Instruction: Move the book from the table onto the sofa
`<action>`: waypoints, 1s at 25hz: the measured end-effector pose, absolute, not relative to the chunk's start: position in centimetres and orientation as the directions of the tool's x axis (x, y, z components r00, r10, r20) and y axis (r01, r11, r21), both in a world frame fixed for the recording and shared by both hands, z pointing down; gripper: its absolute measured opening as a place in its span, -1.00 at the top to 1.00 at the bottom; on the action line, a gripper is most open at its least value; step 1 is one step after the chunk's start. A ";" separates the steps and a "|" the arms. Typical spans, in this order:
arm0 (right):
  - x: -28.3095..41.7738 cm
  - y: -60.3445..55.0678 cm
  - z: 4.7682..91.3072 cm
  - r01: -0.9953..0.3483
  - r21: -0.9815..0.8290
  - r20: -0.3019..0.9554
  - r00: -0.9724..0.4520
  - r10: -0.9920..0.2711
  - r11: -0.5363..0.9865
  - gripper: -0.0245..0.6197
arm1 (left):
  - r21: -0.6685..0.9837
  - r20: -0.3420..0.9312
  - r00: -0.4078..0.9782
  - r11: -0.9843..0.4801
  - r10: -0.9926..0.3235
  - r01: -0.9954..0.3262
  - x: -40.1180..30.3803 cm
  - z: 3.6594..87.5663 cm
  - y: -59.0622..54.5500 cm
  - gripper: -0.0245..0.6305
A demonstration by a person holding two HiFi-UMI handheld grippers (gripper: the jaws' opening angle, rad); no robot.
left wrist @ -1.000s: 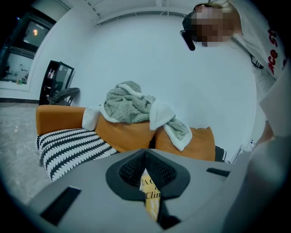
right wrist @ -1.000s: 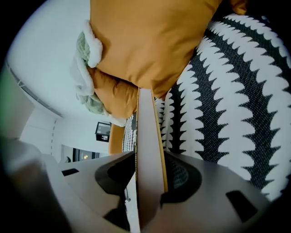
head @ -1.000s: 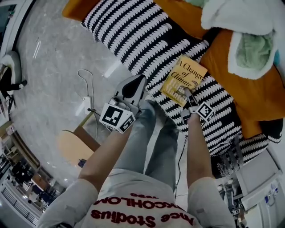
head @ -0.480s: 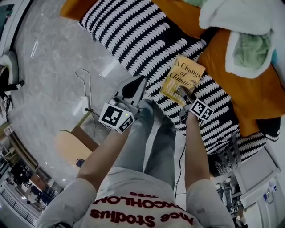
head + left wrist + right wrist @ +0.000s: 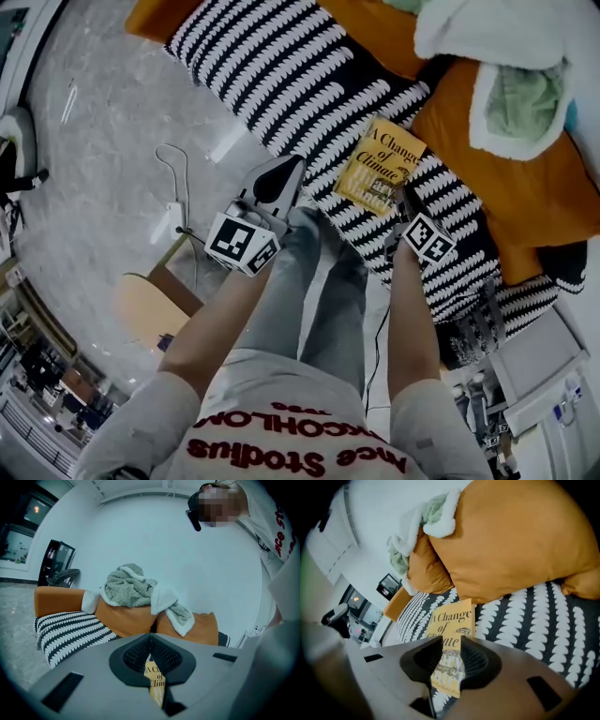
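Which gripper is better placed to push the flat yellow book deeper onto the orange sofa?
Right. The right gripper hangs beside the flat yellow book, jaws just closing partway with nothing between them; the shut left gripper sits farther off.

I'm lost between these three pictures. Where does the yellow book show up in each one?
Head view: the yellow book lies right of centre in the upper half, flat on the striped cover.
Left gripper view: only a thin yellow sliver of it shows at bottom centre.
Right gripper view: it sits at centre, in the lower half.
Shared landmark: the black-and-white striped cover beneath it.
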State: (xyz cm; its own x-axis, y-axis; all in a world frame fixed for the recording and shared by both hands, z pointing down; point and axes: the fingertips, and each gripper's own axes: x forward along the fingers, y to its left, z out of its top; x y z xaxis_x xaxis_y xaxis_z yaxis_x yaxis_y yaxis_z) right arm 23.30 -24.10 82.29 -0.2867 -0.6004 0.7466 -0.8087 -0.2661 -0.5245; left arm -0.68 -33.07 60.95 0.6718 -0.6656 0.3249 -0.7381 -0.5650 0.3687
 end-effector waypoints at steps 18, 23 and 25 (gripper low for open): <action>25.0 -28.2 70.2 -0.864 -0.500 0.475 -0.217 -0.853 -0.058 0.84 | 0.399 0.282 0.681 -0.563 -0.676 -0.724 0.1 57.8 -34.1 0.87; 25.0 -28.6 64.6 -0.864 -0.504 0.402 -0.226 -0.887 -0.009 0.84 | 0.373 0.265 0.685 -0.583 -0.678 -0.722 0.2 54.9 -34.4 0.87; 24.6 -28.2 62.7 -0.861 -0.508 0.387 -0.233 -0.892 0.004 0.84 | 0.363 0.260 0.687 -0.591 -0.678 -0.721 0.2 53.6 -34.3 0.87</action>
State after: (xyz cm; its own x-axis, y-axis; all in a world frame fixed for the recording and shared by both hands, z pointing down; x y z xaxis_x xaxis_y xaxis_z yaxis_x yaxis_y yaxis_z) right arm 24.60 -28.24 62.71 -0.2330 -0.8921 0.3871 -0.8612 0.0044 -0.5082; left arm 0.16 -34.27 53.58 0.6872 -0.6785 0.2598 -0.7206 -0.5909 0.3627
